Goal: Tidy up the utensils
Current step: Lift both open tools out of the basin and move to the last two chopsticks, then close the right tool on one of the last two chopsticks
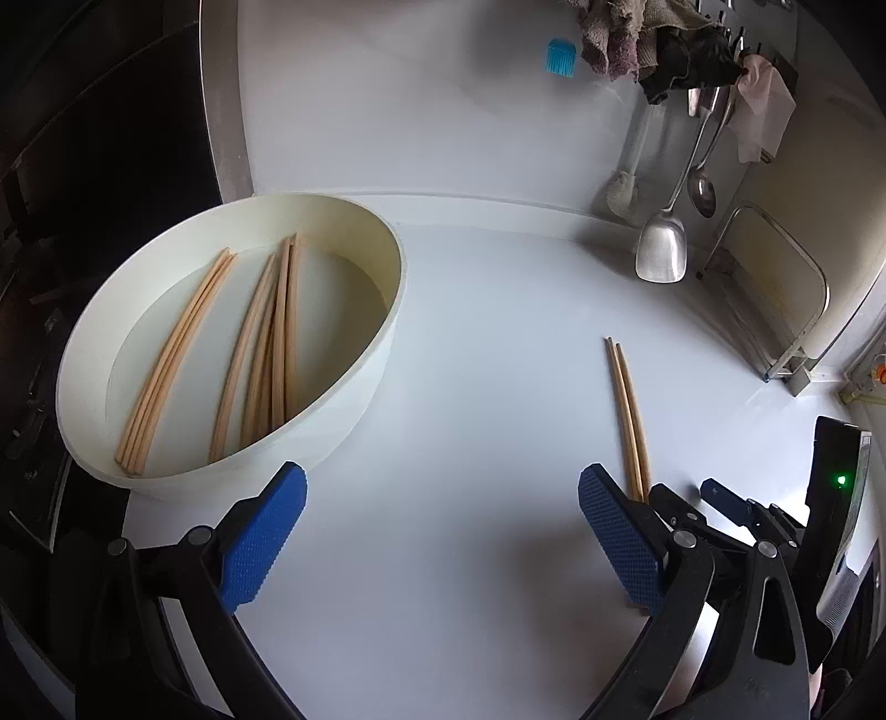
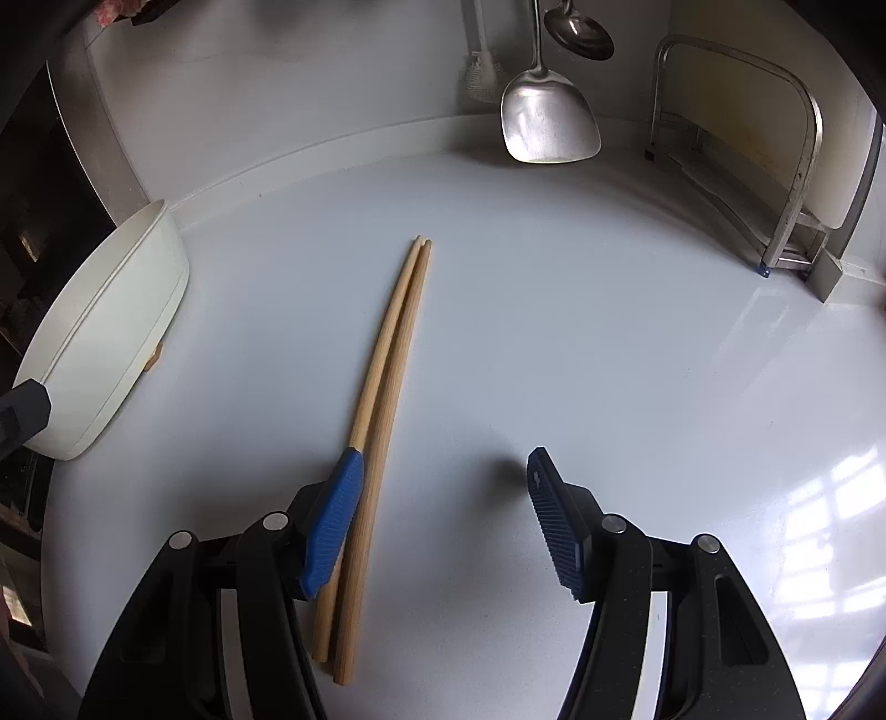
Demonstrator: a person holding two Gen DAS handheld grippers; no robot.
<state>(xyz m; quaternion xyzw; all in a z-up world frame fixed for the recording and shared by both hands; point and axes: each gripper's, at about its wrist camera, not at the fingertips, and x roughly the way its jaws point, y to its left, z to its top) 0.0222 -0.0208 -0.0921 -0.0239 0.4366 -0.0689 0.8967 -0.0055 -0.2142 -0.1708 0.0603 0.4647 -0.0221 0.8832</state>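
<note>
Two wooden chopsticks (image 2: 387,387) lie side by side on the white counter; they also show in the left wrist view (image 1: 628,412). My right gripper (image 2: 443,520) is open above their thick ends, its left finger (image 2: 332,526) over one stick, nothing gripped. A white round tub (image 1: 354,399) holds several chopsticks (image 1: 266,343); it also shows in the right wrist view (image 2: 111,332). My left gripper (image 1: 443,537) is open and empty, just in front of the tub. The right gripper shows at the left wrist view's lower right (image 1: 720,504).
A steel spatula (image 2: 548,116) and ladle (image 2: 578,33) hang on the back wall beside a white brush (image 2: 482,66). A metal rack with a cutting board (image 2: 797,183) stands at the right. Rags (image 1: 653,39) hang above.
</note>
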